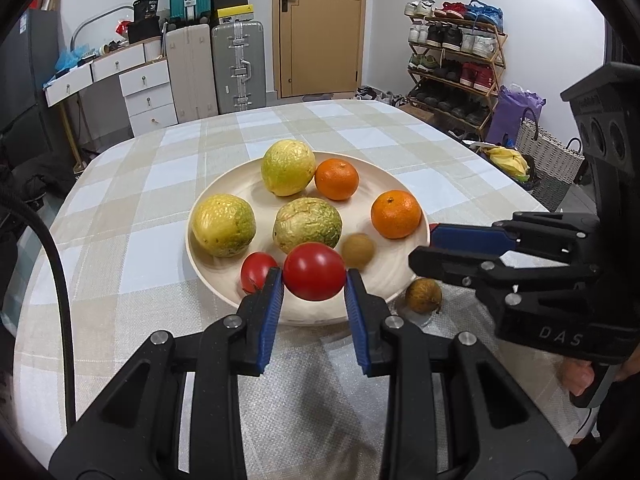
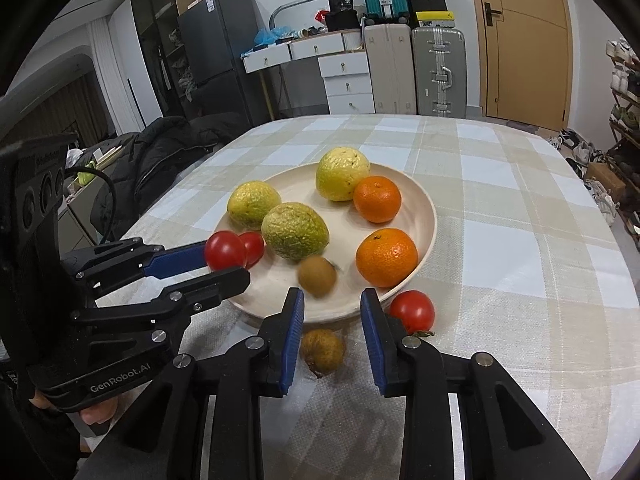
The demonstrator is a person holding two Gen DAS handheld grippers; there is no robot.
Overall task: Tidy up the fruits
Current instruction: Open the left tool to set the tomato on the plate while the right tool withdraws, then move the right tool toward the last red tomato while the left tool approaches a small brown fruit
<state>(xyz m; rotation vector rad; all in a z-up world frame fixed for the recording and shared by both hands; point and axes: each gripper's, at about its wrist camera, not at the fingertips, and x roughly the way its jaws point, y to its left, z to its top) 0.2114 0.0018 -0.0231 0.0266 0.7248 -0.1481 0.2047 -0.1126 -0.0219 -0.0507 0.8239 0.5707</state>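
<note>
In the left wrist view my left gripper [image 1: 314,280] is shut on a red tomato [image 1: 314,271], held low over the near rim of the cream plate [image 1: 320,316]. The plate holds three yellow-green fruits, two oranges [image 1: 396,214], a second tomato [image 1: 256,270] and a small brown fruit [image 1: 358,250]. In the right wrist view my right gripper [image 2: 332,320] stands open over the plate's near edge, nothing between its pads. The small brown fruit [image 2: 317,276] lies blurred in the plate just past them. Another brown fruit [image 2: 322,350] rests on the cloth below the fingers.
A loose red tomato [image 2: 412,311] lies on the checked tablecloth [image 2: 520,240] just right of the plate. Both grippers crowd the plate's near side, the left gripper [image 2: 226,265] on its left. A dark coat lies off the table's left; a shoe rack stands on the right.
</note>
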